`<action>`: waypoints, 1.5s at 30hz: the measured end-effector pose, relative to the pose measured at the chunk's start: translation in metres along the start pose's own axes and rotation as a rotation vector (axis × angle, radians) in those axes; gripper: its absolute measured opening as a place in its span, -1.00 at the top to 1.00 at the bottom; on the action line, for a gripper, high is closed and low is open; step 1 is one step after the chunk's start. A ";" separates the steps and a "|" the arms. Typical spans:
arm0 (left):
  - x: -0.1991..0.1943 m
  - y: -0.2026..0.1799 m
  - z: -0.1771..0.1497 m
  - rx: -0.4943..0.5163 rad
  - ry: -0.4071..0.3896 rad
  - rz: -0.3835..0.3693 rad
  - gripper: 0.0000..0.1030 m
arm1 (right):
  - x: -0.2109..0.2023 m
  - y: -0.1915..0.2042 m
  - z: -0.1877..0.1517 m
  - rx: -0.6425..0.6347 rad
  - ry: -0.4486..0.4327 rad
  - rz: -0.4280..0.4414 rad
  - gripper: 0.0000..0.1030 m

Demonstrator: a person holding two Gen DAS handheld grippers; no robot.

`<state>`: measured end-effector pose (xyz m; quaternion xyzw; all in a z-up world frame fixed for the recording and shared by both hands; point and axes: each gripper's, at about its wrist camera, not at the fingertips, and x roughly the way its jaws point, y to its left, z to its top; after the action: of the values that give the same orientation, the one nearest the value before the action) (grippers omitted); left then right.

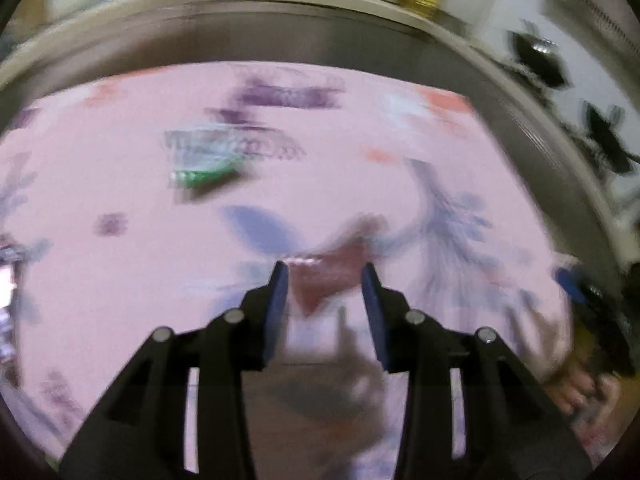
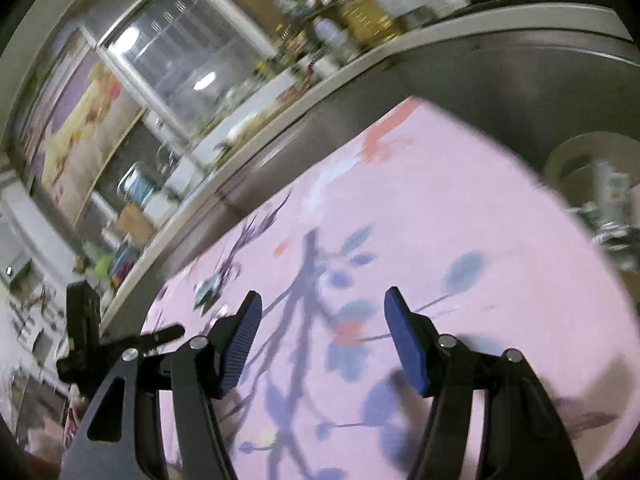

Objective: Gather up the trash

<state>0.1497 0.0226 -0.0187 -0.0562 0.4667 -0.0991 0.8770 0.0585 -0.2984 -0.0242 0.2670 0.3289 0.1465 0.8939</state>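
Observation:
Everything is smeared by motion. In the left wrist view a clear plastic cup with something green in it (image 1: 202, 160) lies on the pink flowered tablecloth (image 1: 120, 280), far ahead and to the left of my left gripper (image 1: 324, 276). That gripper's blue pads stand moderately apart. A blurred dark red scrap (image 1: 320, 284) shows on the cloth in the gap, and the pads do not press on it. My right gripper (image 2: 322, 300) is wide open over the cloth (image 2: 480, 200) with nothing between its fingers. The cup (image 2: 208, 292) appears small, left of its left finger.
A dark counter front with a pale edge (image 1: 320, 36) runs behind the table, with bottles and jars (image 2: 360, 16) on top. A round pale container holding cans and wrappers (image 2: 600, 192) sits past the table's right edge. A hand on the other gripper (image 1: 588, 392) shows at the right.

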 end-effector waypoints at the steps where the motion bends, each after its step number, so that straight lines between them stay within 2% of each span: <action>1: -0.004 0.013 -0.001 -0.003 -0.022 0.092 0.30 | 0.007 0.009 -0.004 -0.017 0.020 0.006 -0.20; 3: -0.009 0.027 -0.004 -0.008 -0.046 0.170 0.30 | 0.024 0.031 -0.014 -0.058 0.064 0.020 -0.20; 8: -0.024 0.055 -0.010 -0.029 -0.098 0.241 0.30 | 0.041 0.061 -0.028 -0.113 0.131 0.047 -0.20; 20: -0.035 0.078 -0.013 -0.032 -0.158 0.297 0.30 | 0.061 0.102 -0.047 -0.170 0.192 0.038 -0.20; 28: -0.038 0.090 -0.015 -0.032 -0.182 0.340 0.29 | 0.071 0.108 -0.052 -0.177 0.216 0.029 -0.20; 32: -0.041 0.091 -0.018 -0.030 -0.195 0.360 0.13 | 0.073 0.110 -0.054 -0.174 0.220 0.031 -0.20; 38: -0.046 0.091 -0.018 -0.026 -0.215 0.377 0.12 | 0.073 0.112 -0.057 -0.168 0.209 0.024 -0.20; 45: -0.050 0.089 -0.018 -0.022 -0.233 0.386 0.12 | 0.072 0.108 -0.061 -0.143 0.195 -0.021 -0.20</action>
<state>0.1178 0.1201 -0.0054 0.0136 0.3654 0.0828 0.9270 0.0617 -0.1561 -0.0379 0.1834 0.4058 0.1857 0.8759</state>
